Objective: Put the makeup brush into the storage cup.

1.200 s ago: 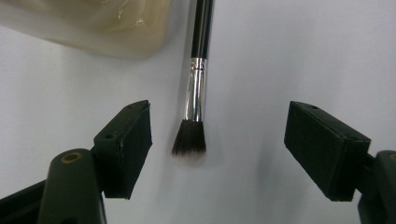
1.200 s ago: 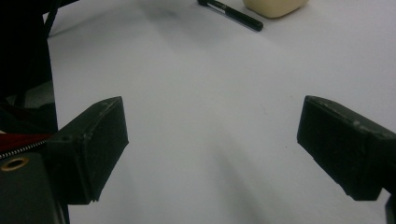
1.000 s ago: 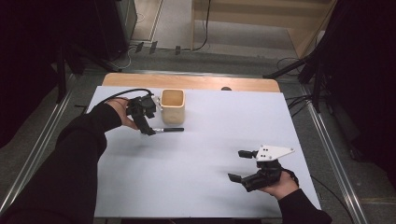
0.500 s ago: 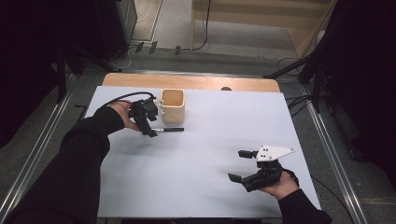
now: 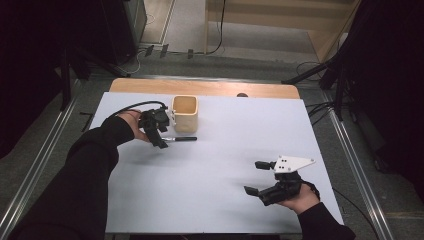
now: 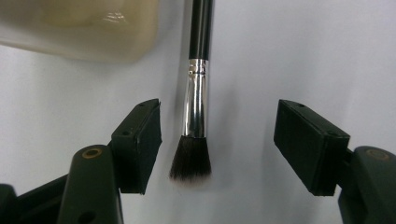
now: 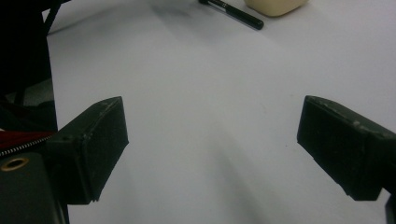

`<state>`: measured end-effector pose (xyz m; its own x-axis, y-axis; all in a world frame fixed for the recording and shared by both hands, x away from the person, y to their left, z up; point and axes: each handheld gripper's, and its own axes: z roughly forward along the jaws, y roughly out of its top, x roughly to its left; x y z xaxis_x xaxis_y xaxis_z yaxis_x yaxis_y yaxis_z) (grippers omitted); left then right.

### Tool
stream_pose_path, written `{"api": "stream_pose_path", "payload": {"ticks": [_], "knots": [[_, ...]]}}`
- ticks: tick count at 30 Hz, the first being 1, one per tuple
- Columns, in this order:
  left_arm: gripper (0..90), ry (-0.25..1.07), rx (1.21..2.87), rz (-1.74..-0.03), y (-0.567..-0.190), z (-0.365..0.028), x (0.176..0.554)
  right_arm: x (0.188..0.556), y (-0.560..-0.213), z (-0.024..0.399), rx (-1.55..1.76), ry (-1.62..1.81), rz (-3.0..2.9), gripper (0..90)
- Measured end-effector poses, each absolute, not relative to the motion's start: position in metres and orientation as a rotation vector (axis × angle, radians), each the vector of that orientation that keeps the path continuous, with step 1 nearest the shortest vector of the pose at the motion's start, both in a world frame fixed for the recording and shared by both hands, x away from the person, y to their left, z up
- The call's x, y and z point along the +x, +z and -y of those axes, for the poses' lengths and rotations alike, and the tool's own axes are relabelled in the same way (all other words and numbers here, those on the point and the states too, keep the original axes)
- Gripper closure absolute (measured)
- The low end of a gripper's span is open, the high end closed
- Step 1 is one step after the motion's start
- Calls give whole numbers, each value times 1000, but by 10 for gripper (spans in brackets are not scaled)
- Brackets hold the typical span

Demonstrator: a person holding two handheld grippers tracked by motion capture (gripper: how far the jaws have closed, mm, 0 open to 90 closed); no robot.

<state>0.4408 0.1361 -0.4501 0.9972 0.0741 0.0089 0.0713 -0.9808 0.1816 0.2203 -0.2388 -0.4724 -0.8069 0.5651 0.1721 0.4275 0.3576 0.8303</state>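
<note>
On the white surface, the left hand-held gripper hangs over a makeup brush lying beside a cream cup near the far edge. Its jaws, just closing, straddle the bristle end without touching. Bare surface spreads rightward to the right hand-held gripper, wide open and holding nothing, near the front right corner.

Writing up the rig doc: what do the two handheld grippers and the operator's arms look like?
Both grippers are black with two blocky jaws and flat rectangular pads. The left gripper trails a black cable looping back over the hand. The right gripper carries a pale grey three-cornered plate dotted with small dark holes on top. The person wears black long sleeves.
</note>
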Motion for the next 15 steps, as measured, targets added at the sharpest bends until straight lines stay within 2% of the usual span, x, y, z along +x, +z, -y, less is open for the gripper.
{"api": "stream_pose_path", "payload": {"ticks": [9,15], "knots": [[462,31,2972,-97,-457,-135,440,220,-473,238,903,1426,-2475,92],[520,49,2975,-93,-460,-133,438,220,-473,238,902,1428,-2474,92]]}}
